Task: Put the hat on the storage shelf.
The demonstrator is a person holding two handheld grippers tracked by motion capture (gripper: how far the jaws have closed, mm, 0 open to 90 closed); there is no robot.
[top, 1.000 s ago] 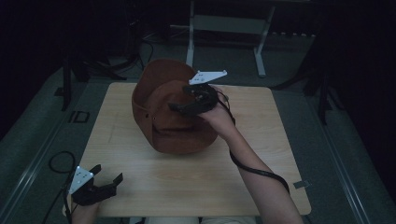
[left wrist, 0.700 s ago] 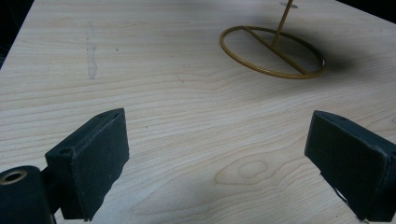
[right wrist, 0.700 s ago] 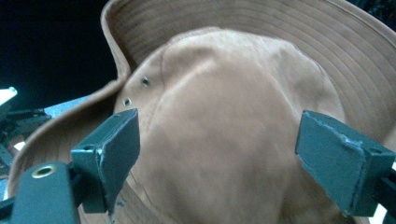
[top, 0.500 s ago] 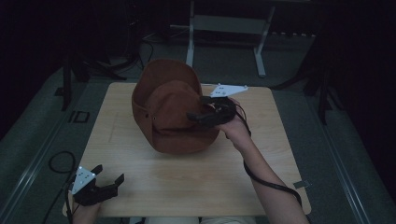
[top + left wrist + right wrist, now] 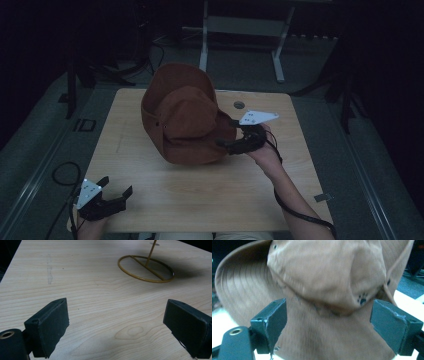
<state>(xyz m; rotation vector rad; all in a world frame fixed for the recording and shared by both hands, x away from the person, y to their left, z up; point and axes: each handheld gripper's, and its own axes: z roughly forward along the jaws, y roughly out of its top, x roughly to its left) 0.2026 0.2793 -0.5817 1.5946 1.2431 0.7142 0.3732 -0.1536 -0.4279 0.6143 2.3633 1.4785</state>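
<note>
Hat [image 5: 182,120] stands mid-table [image 5: 200,200], over a wire stand [image 5: 146,268]. Right gripper [image 5: 231,145] just beside hat's right; left gripper [image 5: 116,196] at near-left corner, well apart.

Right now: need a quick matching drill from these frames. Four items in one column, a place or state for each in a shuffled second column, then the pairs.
Column 1:
1. brown hat
2. left gripper
3. right gripper
4. yellow wire stand base

Column 2:
A. open, at the table's near left corner
B. ring lying flat on the wood, thin rod rising from it
C. open, jaws on either side of the hat's brim
D. standing tilted mid-table, crown toward the camera

Pairs: 1-D, 2-A, 3-C, 4-B
</note>
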